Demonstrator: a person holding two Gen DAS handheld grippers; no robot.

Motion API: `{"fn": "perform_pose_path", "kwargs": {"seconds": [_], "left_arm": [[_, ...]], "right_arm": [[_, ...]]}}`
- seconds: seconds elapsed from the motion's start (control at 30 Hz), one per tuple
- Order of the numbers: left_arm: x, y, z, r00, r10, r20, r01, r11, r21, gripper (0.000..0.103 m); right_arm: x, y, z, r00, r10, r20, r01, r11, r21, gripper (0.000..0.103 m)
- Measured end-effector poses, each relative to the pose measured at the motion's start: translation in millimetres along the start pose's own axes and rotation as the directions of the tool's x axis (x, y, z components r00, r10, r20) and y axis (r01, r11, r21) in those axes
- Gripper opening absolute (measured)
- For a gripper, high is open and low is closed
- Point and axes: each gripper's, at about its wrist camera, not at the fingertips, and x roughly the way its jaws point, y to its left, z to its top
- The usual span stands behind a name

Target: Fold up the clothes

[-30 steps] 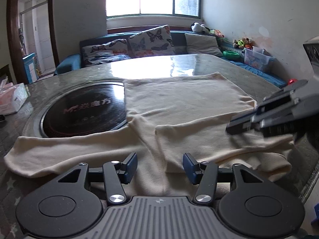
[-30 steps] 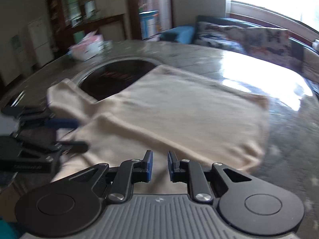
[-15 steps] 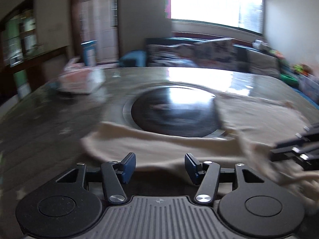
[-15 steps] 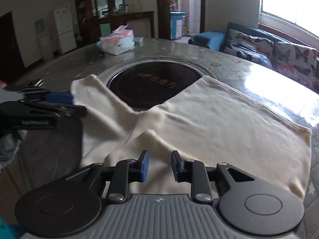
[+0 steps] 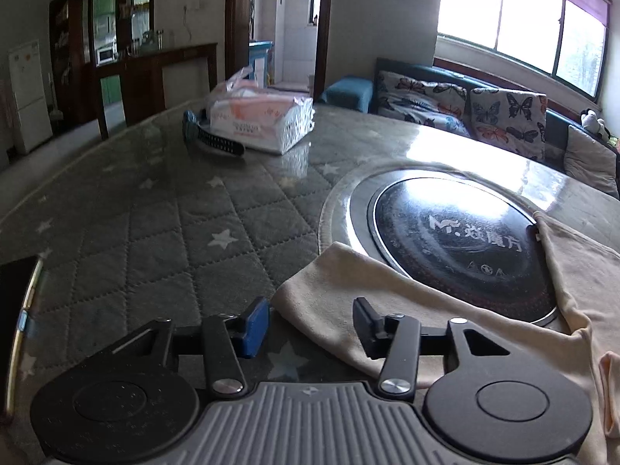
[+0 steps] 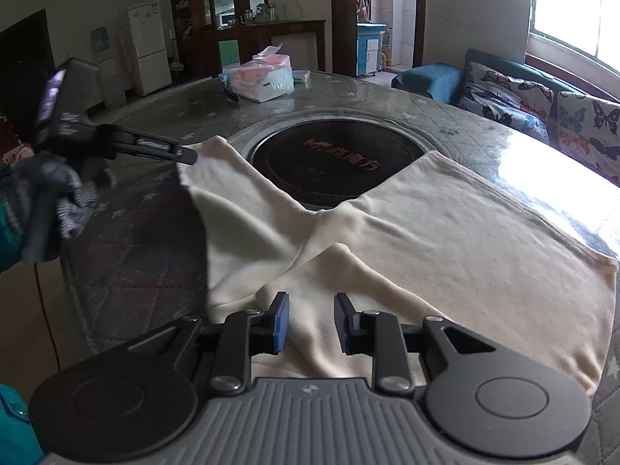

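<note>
item: cream garment [image 6: 445,232], long-sleeved, lying flat on the table [image 5: 155,224]. body spread toward the window side; one sleeve [image 6: 232,209] stretched out to the left, crossing the rim of the round black cooktop [image 6: 321,162] set into the table; the other sleeve [image 6: 348,267] folded inward over the body.

left claw [image 5: 310,323]: jaws spread wide, holding nothing. in the left wrist view the sleeve's cuff end [image 5: 337,294] lies between and just ahead of the fingers, with the right finger over the cloth and the blue-padded left finger [image 5: 255,325] over bare table. in the right wrist view the same claw [image 6: 186,155] appears at the left, its tip at the cuff; whether it touches the cloth cannot be told from there. a gloved hand [image 6: 50,197] grips its handle.

right claw [image 6: 310,323]: jaws parted, nothing between the pads, hovering over the folded sleeve near the table's near edge.

table surface: grey quilted cover with white stars under a glossy sheet.

other items: pack of tissues [image 5: 259,122] at the far side, with a dark watch-like strap [image 5: 213,137] just beside it. sofa with butterfly cushions [image 5: 465,108] beyond the table, under the window. white refrigerator [image 6: 149,46] at the back wall.
</note>
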Motion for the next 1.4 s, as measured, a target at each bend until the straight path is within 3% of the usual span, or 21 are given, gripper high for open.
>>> {"fn": "perform_pose_path", "kwargs": {"seconds": [0.07, 0.2, 0.4, 0.53, 0.7, 0.77, 1.0, 1.13, 1.23, 1.37, 1.4], "left_arm": [[3, 0, 1, 1.000, -0.006, -0.004, 0.006, 1.000, -0.013, 0.042], [5, -2, 3, 1.000, -0.020, 0.015, 0.020, 1.000, -0.013, 0.013], [-16, -23, 23, 0.989, -0.092, 0.112, 0.092, 0.996, 0.002, 0.009], [-51, -56, 39, 0.959, -0.211, 0.188, 0.206, 0.977, 0.048, 0.009], [-100, -110, 35, 0.885, -0.406, 0.228, 0.377, 0.912, 0.160, 0.009], [-112, -130, 23, 0.859, -0.468, 0.209, 0.430, 0.879, 0.204, 0.009], [-149, -201, -22, 0.744, -0.661, 0.099, 0.597, 0.724, 0.345, 0.009], [-141, -232, -55, 0.728, -0.685, -0.018, 0.632, 0.662, 0.403, 0.010], [-130, -243, -71, 0.724, -0.682, -0.106, 0.656, 0.632, 0.412, 0.017], [-123, -237, -78, 0.725, -0.673, -0.147, 0.657, 0.612, 0.440, 0.045], [-122, -232, -77, 0.727, -0.671, -0.144, 0.653, 0.612, 0.445, 0.046]], "right_arm": [[-4, 2, -1, 1.000, 0.000, 0.011, 0.000, 1.000, 0.002, 0.025], [-14, 2, -2, 0.999, -0.009, 0.033, 0.008, 1.000, 0.014, 0.025], [-34, -6, -12, 0.997, -0.048, 0.063, 0.044, 0.997, 0.058, 0.025], [-48, -18, -22, 0.993, -0.087, 0.081, 0.078, 0.991, 0.108, 0.025], [-67, -36, -34, 0.984, -0.145, 0.108, 0.124, 0.976, 0.180, 0.025], [-75, -45, -40, 0.977, -0.176, 0.117, 0.149, 0.966, 0.210, 0.025], [-98, -79, -68, 0.956, -0.271, 0.111, 0.221, 0.916, 0.336, 0.025], [-107, -93, -83, 0.946, -0.308, 0.097, 0.246, 0.882, 0.403, 0.025], [-111, -101, -91, 0.942, -0.322, 0.093, 0.252, 0.863, 0.437, 0.025], [-110, -105, -92, 0.943, -0.317, 0.095, 0.243, 0.859, 0.450, 0.025], [-108, -106, -91, 0.945, -0.311, 0.096, 0.238, 0.861, 0.450, 0.025]]}}
